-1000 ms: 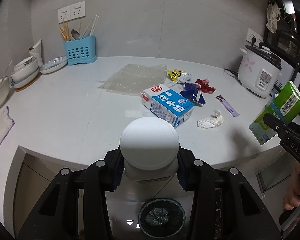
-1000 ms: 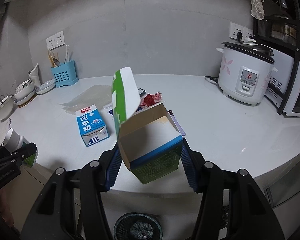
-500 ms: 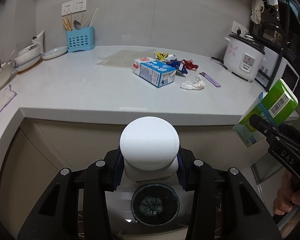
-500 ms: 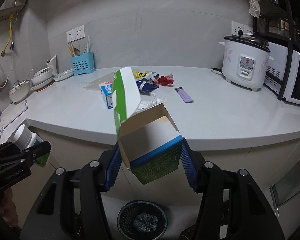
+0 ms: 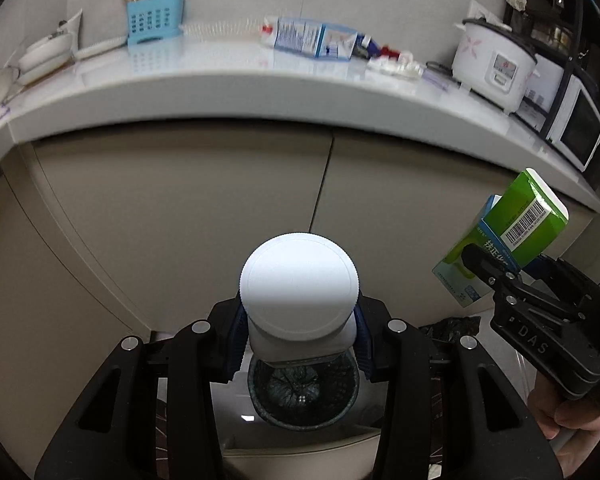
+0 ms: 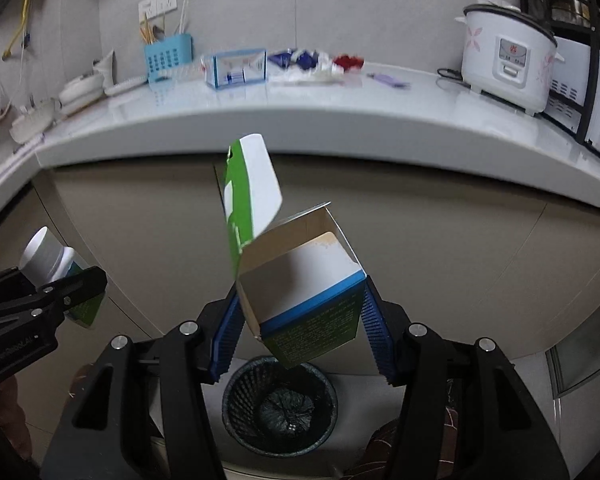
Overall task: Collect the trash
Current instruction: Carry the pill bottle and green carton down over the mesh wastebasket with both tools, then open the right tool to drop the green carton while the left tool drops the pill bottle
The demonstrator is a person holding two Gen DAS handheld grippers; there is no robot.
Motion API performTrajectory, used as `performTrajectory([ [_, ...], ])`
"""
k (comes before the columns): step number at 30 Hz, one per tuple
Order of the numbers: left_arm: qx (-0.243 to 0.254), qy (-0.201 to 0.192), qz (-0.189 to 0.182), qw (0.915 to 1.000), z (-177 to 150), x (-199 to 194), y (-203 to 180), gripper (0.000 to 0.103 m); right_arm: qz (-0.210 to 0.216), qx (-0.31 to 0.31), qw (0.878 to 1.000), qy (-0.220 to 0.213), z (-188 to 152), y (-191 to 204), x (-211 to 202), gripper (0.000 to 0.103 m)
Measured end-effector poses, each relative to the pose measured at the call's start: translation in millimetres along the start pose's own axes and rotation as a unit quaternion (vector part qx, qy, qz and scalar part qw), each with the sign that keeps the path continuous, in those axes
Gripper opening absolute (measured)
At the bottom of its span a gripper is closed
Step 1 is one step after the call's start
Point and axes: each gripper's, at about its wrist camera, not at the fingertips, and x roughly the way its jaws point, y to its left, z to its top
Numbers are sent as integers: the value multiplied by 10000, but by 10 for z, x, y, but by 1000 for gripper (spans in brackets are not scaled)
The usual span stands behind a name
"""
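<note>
Your left gripper [image 5: 299, 336] jaws clamp the white bottle [image 5: 299, 286], right gripper [image 6: 300, 330] jaws the green carton [image 6: 300, 280]; both now sit lower, below the tabletop [image 6: 300, 120] edge, clear space over the bin [image 6: 280, 404].

Soft, even light – countertop [image 5: 220, 88] motion-blurred (fisheye-bent edges, dark corners).

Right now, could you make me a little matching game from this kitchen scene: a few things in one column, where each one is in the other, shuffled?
Things:
1. white-capped bottle
2. green carton
3. waste bin
4. rice cooker

Places:
A. on the floor below the counter
B. on the counter, at the right
C. held in the left gripper
D. held in the right gripper

Pairs: 1-C, 2-D, 3-A, 4-B
</note>
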Motion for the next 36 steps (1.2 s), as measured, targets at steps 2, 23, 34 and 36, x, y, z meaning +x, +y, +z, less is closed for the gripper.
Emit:
performTrajectory([
  [2, -35, 94, 10, 9999, -88, 138, 38, 43, -23, 19, 9999, 131, -123, -9, 161, 53],
  [23, -366, 1285, 336, 9905, -831, 1760, 561, 43, 238, 4, 9884, 1499, -1041, 83, 1792, 53],
  [34, -498, 1854, 428, 9805, -1203, 2295, 808, 43, 558, -84, 9685, 2427, -1593, 289, 2449, 53],
  [36, -520, 1993, 440, 9776, -1263, 2383, 838, 43, 597, -82, 9640, 2589, -1688, 311, 2522, 53],
])
